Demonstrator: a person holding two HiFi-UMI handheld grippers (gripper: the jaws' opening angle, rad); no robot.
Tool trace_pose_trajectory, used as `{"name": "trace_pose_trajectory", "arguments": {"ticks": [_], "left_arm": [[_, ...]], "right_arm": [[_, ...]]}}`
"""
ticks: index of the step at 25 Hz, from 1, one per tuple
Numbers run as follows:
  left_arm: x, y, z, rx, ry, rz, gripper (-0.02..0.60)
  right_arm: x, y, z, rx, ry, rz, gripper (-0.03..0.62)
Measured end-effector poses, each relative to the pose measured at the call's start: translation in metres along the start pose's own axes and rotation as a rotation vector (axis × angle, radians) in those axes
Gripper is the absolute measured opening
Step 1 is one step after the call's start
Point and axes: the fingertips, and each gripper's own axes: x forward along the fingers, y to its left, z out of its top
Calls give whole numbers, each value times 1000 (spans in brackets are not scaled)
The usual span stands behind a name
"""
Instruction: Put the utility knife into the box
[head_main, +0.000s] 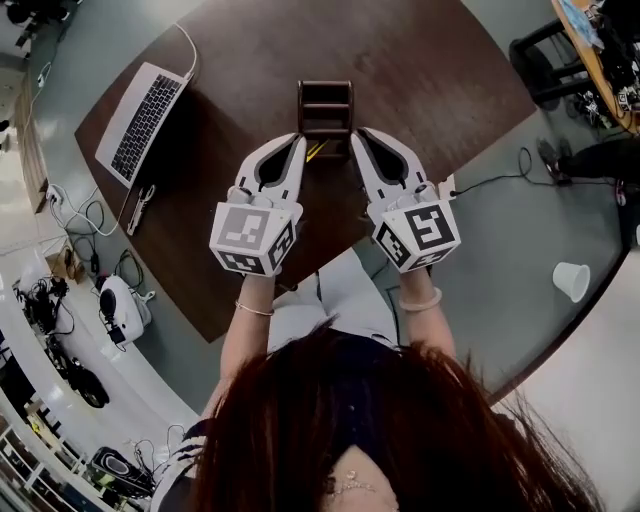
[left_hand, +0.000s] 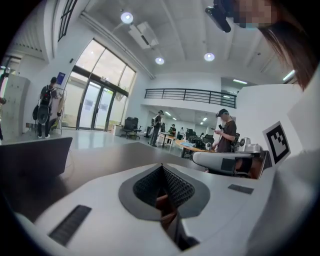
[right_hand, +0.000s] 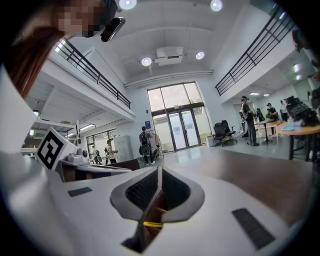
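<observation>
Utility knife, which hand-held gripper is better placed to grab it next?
Right, probably. The right hand-held gripper has the yellow utility knife showing under its shut jaws in its own view; the left hand-held gripper, also shut, shows none.

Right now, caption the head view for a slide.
Left hand-held gripper and right hand-held gripper, both shut, tips near the box on a table.

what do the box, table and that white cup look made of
Box: looks like dark wood, matte brown dividers.
Table: wood or veneer, dark brown, faint grain, low sheen.
Cup: paper or plastic, plain white, too small to tell.
</observation>
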Motion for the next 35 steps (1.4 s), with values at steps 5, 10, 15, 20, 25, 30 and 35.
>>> {"name": "trace_pose_trajectory", "arguments": {"ticks": [5, 10, 15, 20, 25, 30, 35], "left_arm": [[-14, -9, 25, 33, -33, 2, 0], [-21, -22, 56, 49, -89, -11, 0], [-31, -33, 74, 76, -127, -28, 0], [-35, -39, 82, 84, -143, -38, 0], [-35, -42, 82, 80, -143, -52, 0], [-35, -45, 81, 78, -143, -58, 0], [-33, -45, 79, 70, -143, -64, 0]], "right_arm": [[-14, 11, 20, 17, 6, 0, 15], [-19, 19, 39, 8, 1, 1, 15], [-27, 30, 52, -2, -30, 9, 15], [-30, 33, 62, -15, -44, 3, 15], [-32, 33, 66, -25, -51, -5, 15], [-35, 34, 69, -35, -55, -7, 15], [-36, 32, 68, -35, -55, -7, 15]]}}
